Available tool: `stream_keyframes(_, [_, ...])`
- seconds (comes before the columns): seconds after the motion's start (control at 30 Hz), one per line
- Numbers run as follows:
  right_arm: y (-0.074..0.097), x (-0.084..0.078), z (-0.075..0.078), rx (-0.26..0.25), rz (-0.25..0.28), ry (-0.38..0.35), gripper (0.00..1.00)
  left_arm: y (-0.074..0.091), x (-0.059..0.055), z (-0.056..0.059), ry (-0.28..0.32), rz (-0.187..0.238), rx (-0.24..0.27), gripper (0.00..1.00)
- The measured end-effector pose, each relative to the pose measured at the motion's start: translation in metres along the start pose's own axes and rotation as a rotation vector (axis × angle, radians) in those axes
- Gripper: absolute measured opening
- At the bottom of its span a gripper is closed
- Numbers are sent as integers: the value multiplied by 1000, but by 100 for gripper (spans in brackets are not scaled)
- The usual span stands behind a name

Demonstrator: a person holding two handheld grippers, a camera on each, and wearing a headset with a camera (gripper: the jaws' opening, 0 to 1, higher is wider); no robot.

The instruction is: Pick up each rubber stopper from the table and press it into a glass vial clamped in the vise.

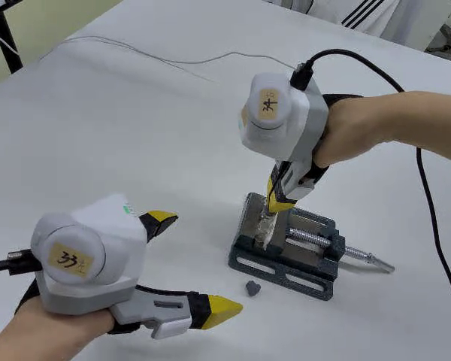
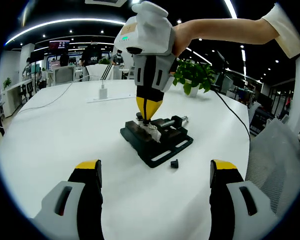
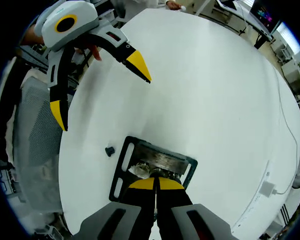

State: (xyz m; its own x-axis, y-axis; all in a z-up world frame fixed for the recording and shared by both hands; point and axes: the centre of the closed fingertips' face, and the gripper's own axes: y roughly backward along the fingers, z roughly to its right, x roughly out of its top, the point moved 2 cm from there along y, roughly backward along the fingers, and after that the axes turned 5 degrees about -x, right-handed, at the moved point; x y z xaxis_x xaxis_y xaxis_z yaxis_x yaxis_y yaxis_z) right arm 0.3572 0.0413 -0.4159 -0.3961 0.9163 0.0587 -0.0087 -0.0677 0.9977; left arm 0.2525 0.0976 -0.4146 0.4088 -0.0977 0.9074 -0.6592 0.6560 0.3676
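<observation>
Closed right gripper bears on clear glass vial in dark metal vise — left gripper wide, poised for small dark rubber stopper.

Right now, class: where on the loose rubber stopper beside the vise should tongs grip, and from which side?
Pinch the stopper across its sides, coming from above: it is small and lies free on the table, apart from the vise. The open left tongs are probably best placed.
</observation>
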Motion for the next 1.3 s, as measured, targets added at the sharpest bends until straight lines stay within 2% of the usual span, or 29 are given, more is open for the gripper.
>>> stream_keyframes(0.2, [1, -2, -1, -13, 37, -36, 0, 4, 6, 6, -12, 8, -1, 88])
stream_keyframes(0.33, [1, -1, -2, -13, 35, -42, 0, 5, 6, 10, -26, -1, -5, 88])
stream_keyframes(0.47, [1, -2, -3, -41, 51, -37, 0, 9, 6, 12, -30, -2, 0, 88])
stream_keyframes(0.57, [2, -4, -4, -67, 95, -32, 0, 11, 7, 14, -31, 0, 4, 88])
stream_keyframes(0.63, [2, -4, -3, -74, 128, -79, 0, 12, 7, 16, -31, 2, 5, 88])
stream_keyframes(0.8, [2, -4, -4, -112, 159, -57, 0, 14, 6, 16, -35, 1, 8, 88])
stream_keyframes(1.0, [3, -4, -4, -146, 175, -70, 0, 14, 11, 19, -41, 14, 3, 88])
stream_keyframes(1.3, [3, -4, -3, -158, 185, -65, 0, 15, 11, 20, -48, 15, -1, 88])
